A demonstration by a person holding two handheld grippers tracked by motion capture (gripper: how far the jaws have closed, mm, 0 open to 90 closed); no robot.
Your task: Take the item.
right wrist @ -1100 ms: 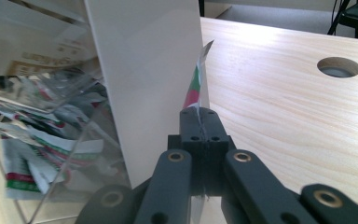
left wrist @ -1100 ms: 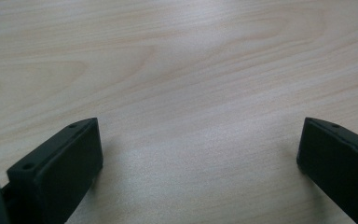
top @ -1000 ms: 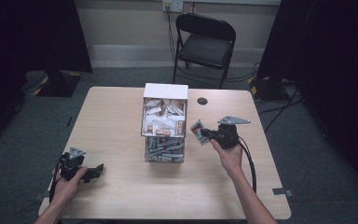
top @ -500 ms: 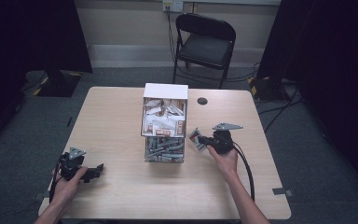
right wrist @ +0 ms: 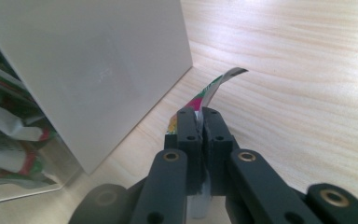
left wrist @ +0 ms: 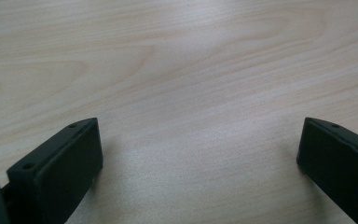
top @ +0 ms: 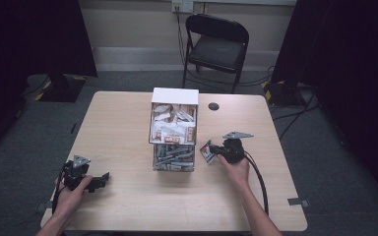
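Jaws pinched tight on the right gripper [right wrist: 199, 116], and between them sits a small flat packet [right wrist: 212, 91], its colourful end curling up and away past the tips. From the high view that packet [top: 206, 150] hangs just off the right side of the clear box [top: 173, 130] in the middle of the table [top: 123, 123], low over the wood, with the right gripper [top: 215, 152] just behind it and the right hand [top: 235, 164] underneath. Whether the packet touches the tabletop, I cannot tell. In the right gripper view the box's pale wall [right wrist: 98, 70] stands close on the left, more packets showing through its clear front. The box is packed: white packets in the upper part, grey ones in the lower.

Over on the near left corner, the left gripper [top: 98, 181] rests low on the table in the left hand [top: 71, 189], well apart from the box. Its jaws stand wide open in the left gripper view, nothing but bare wood [left wrist: 191, 93] between them.
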